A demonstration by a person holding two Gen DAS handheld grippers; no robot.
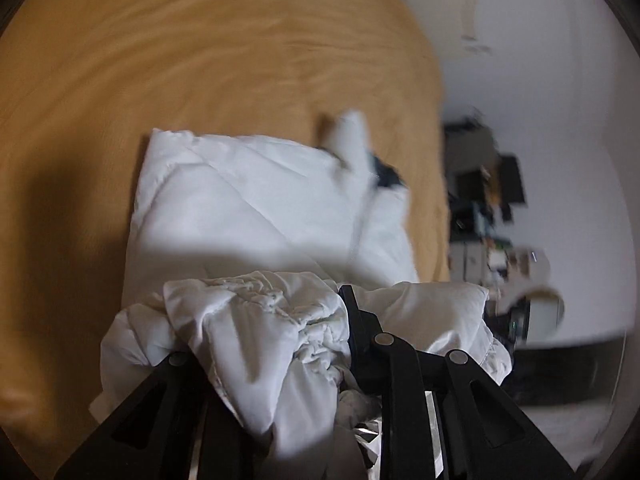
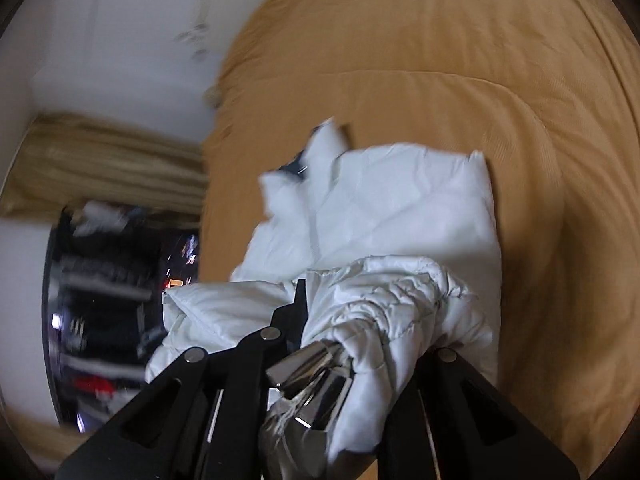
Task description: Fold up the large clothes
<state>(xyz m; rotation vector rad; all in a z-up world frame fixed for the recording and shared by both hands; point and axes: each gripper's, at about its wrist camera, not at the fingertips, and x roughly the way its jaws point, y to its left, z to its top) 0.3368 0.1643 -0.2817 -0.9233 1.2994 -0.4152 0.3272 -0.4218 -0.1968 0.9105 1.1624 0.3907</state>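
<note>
White padded jacket point(image 1: 248, 204) half-folded on the bed; near edge bunched.

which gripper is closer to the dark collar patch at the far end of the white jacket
Right, as a rough judgement. Both grippers clamp the near hem of the white jacket. The dark collar patch sits toward the right gripper side, across from the left gripper.

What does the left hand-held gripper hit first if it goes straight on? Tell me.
The left hand-held gripper, clamped on bunched white jacket fabric, points at the flat part of the same white jacket on the mustard bedspread. It would likely meet that first; depth is unclear.
</note>
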